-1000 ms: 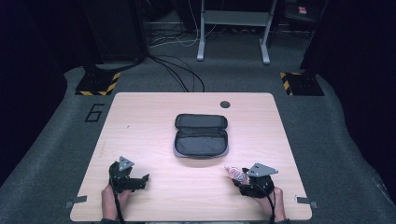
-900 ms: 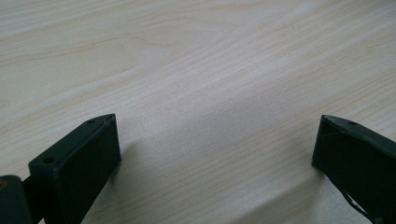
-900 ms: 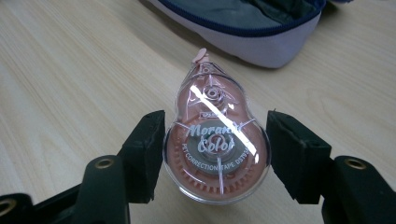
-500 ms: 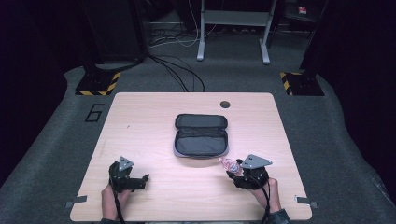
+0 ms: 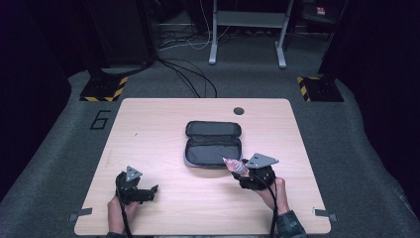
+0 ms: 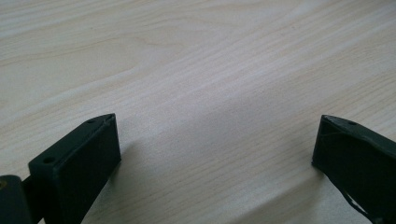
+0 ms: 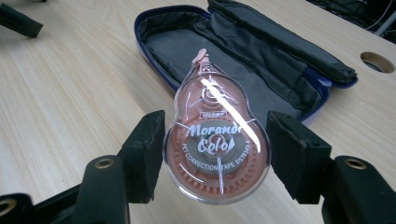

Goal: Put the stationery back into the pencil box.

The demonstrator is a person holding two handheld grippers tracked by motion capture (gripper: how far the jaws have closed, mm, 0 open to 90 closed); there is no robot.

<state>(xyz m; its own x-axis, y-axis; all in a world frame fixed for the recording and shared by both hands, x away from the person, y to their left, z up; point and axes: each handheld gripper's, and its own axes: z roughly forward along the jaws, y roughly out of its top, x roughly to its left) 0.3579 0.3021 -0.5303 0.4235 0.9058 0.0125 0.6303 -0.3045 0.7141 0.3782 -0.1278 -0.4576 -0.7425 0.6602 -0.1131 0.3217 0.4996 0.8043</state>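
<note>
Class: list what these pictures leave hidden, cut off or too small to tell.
- Correction tape: its lower rim is cut off by the right gripper view's bottom edge; in the high view its print is too small to read.
- Pencil case: its inner pockets are too dark in the high view.
- Left tongs: bases cut off by the bottom edge of the left gripper view.

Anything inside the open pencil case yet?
The pencil case lies open, and the dark lining that shows holds nothing. The right tool grips a pink correction tape in front of it, hiding part of the near half in the right gripper view.
</note>
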